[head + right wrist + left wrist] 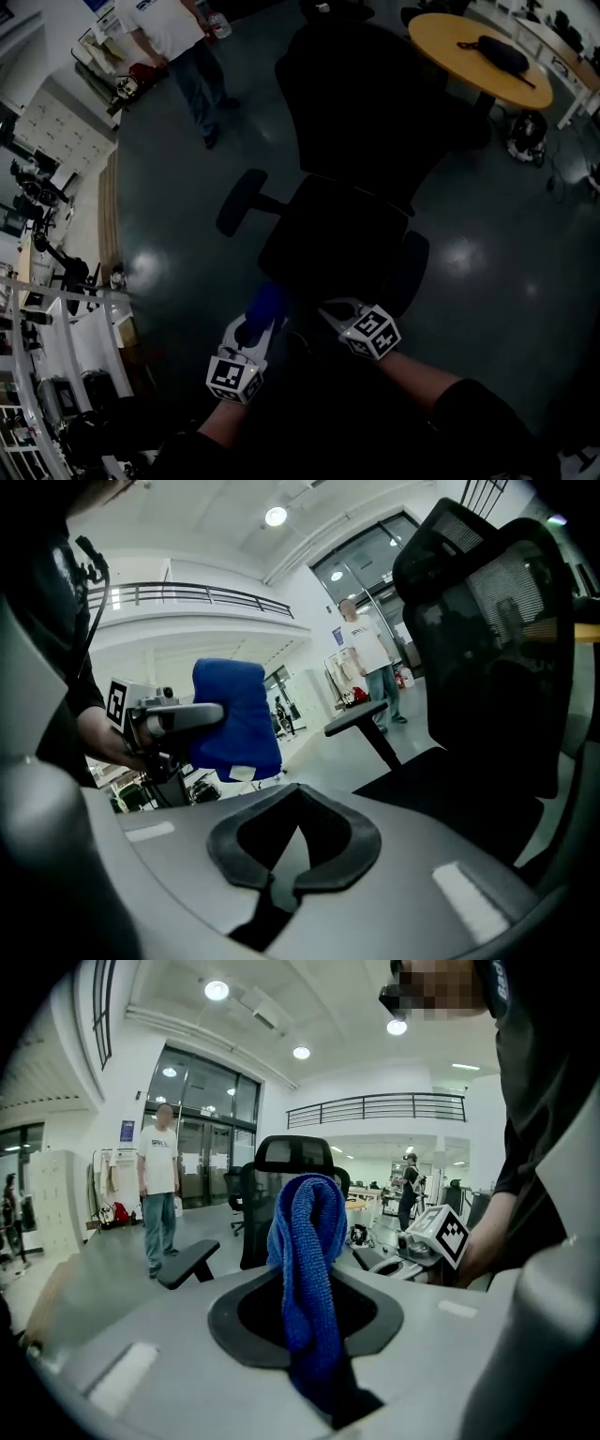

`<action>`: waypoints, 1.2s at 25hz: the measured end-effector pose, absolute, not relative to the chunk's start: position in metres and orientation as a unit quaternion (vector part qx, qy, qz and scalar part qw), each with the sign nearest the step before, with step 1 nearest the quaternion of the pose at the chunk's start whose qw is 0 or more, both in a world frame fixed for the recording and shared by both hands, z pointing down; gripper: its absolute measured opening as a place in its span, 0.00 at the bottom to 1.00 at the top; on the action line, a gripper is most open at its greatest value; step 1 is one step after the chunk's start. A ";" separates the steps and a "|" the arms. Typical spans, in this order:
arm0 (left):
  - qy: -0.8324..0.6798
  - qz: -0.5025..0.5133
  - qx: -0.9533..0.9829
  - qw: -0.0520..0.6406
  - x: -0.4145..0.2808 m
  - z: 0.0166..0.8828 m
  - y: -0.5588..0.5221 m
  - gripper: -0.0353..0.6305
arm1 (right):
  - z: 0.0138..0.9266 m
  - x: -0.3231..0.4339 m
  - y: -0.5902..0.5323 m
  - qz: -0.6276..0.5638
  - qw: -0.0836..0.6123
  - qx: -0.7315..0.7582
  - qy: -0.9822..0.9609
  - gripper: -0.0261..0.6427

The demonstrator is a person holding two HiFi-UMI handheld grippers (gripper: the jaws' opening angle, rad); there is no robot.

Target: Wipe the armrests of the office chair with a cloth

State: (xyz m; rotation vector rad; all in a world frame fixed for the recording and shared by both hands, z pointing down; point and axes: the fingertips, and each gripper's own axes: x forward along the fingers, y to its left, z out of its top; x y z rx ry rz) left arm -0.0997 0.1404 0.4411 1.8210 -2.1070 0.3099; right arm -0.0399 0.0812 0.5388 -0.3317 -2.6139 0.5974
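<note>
Blue cloth (pixel 306 1241) (bunched) stands before black chair (pixel 361 122).

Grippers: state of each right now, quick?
Left gripper: closed on the blue cloth.
Right gripper: closed, nothing between its jaws.

Left gripper (pixel 255 328): pale grey housing, with its left cube (pixel 232 377), white with black square markers, at 7 o'clock. Right gripper (pixel 330 311): same build, right cube (pixel 372 334) at 4 o'clock. Black short sleeve (pixel 473 412) worn.
</note>
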 end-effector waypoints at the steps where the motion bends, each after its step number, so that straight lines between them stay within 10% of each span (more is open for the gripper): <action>1: -0.741 0.106 0.643 0.163 -0.096 0.438 0.139 0.21 | 0.539 -0.036 0.081 0.213 0.219 -0.121 -0.944 0.04; 30: -0.646 -0.016 0.754 0.114 -0.037 0.369 0.268 0.20 | 0.415 0.013 0.233 0.109 0.114 -0.046 -0.986 0.04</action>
